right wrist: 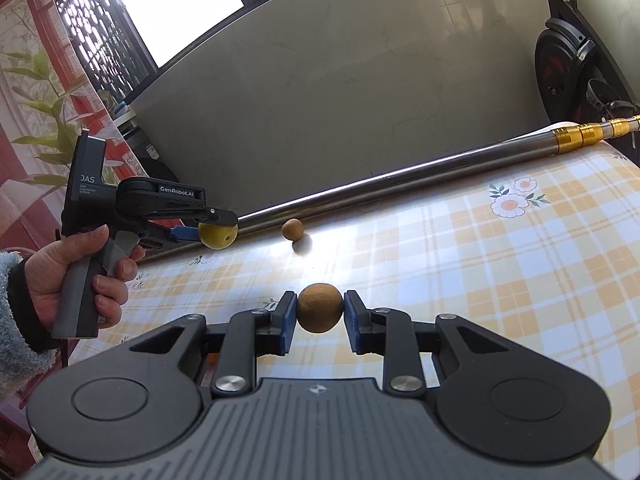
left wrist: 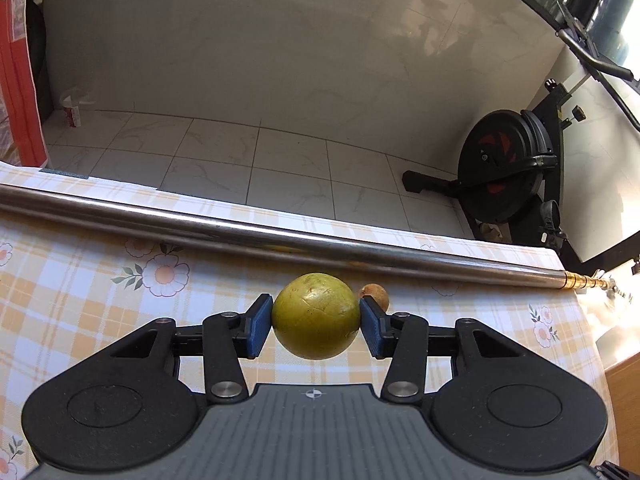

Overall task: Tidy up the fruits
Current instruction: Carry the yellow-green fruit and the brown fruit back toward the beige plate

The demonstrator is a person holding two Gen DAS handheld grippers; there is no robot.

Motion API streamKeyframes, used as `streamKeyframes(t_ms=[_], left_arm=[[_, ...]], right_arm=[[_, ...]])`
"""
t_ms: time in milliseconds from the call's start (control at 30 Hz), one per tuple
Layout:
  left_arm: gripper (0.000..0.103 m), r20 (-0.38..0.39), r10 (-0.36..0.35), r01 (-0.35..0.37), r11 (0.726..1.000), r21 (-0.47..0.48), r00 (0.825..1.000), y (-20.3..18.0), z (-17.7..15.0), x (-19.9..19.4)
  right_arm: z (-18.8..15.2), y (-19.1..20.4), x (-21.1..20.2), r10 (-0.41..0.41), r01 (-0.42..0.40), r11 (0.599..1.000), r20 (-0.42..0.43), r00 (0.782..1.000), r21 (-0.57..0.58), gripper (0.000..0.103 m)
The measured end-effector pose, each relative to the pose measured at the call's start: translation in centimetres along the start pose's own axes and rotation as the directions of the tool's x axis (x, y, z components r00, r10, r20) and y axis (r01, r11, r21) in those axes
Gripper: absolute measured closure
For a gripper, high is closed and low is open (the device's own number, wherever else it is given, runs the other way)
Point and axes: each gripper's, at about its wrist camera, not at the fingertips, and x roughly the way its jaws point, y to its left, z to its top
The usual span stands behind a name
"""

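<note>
Gripping tilted-down tools: left tool (left wrist: 316, 320) green fruit (left wrist: 316, 316), right tool (right wrist: 320, 312) brown fruit (right wrist: 320, 307).

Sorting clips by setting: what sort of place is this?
Probably a room in a home: a table under a checked floral tablecloth, an exercise bike on the tiled floor, a barred window.

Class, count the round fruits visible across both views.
3: yellow-green round fruit in left gripper; brown round fruit in right gripper; small brown fruit on checked tablecloth.
</note>
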Motion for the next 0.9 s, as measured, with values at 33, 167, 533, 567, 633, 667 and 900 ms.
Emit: streamKeyframes(t_ms=[33,167,533,567,633,667,900], left_arm=[[0.053,0.011,-0.006,0.006,1.0,0.002,1.0,0.1,-0.4,-1.1],[0.053,0.035,-0.019,0.019,1.0,0.008,0.999,0.5,-1.7,-5.4],[0.053,0.162,-0.023,0.005,0.994,0.106,0.987,2.2,-6.2,-18.3],[0.053,0.164,-0.015,-0.004,0.994,0.111,0.986,2.5,-6.7,-19.2],[0.053,0.159,-0.02,0.003,0.995,0.103,0.987,3.2,-7.4,-20.8],[0.053,0.157,-0.025,0.01,0.996,0.094,0.987,3.6,-7.8,-21.6],[0.053,0.154,-0.023,0.004,0.992,0.124,0.988,6.0,-10.4,-26.1]], right_arm=[[0.0,0.4,-0.3,0.002,-0.002,1.0,0.003,1.0,0.001,0.075],[-0.4,2.2,-1.7,0.009,-0.009,1.0,0.017,1.0,0.005,0.075],[-2.5,7.8,-4.5,0.05,-0.05,0.999,0.01,0.999,0.002,0.075],[-2.7,8.3,-4.5,0.053,-0.053,0.999,0.006,0.999,-0.005,0.075],[-3.5,9.7,-4.7,0.064,-0.065,0.998,-0.007,0.998,-0.018,0.075],[-3.7,10.1,-4.7,0.069,-0.069,0.997,-0.012,0.998,-0.02,0.075],[-5.3,13.1,-5.0,0.089,-0.09,0.995,-0.036,0.995,-0.033,0.075]])
